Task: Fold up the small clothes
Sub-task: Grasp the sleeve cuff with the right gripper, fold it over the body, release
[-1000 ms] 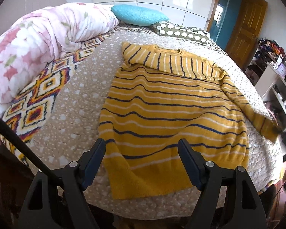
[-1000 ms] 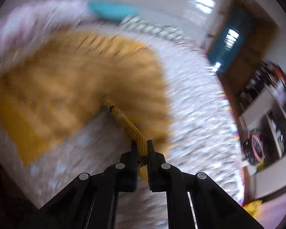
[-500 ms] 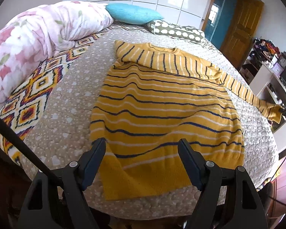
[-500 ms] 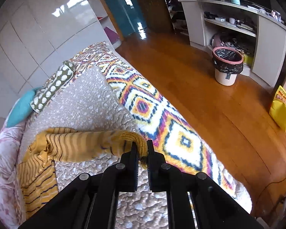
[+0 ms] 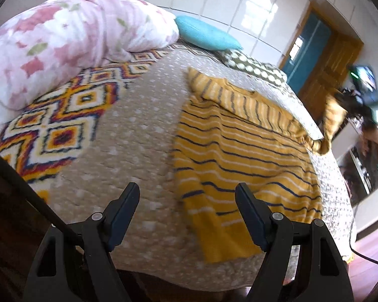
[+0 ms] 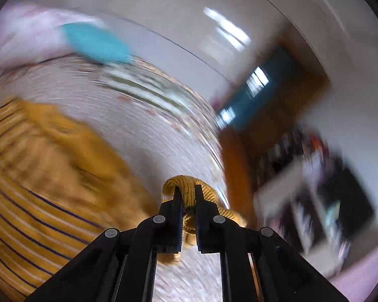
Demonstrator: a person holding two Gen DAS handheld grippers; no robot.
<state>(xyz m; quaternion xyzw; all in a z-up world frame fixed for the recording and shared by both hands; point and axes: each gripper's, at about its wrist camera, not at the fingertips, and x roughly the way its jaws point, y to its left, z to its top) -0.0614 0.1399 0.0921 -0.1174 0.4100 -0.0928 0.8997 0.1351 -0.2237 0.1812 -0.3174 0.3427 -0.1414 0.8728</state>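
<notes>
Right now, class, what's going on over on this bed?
A person is folding a yellow striped sweater spread on the bed. The right tongs are shut on the sleeve cuff, lifted off the bed at its right side. The left tongs hang open near the hem, holding nothing. The right view is blurred with motion.

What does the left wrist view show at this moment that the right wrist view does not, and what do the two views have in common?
Only the left wrist view shows the left tool open above the bed, the whole sweater body, the patterned blanket, and the right tool from outside, lifting the sleeve.

Only the right wrist view shows the right tool up close, shut on the sleeve cuff bunched between its fingers; the rest is motion-blurred.

Both show the yellow striped sweater, the teal pillow, the pink floral duvet and the teal doorway.
</notes>
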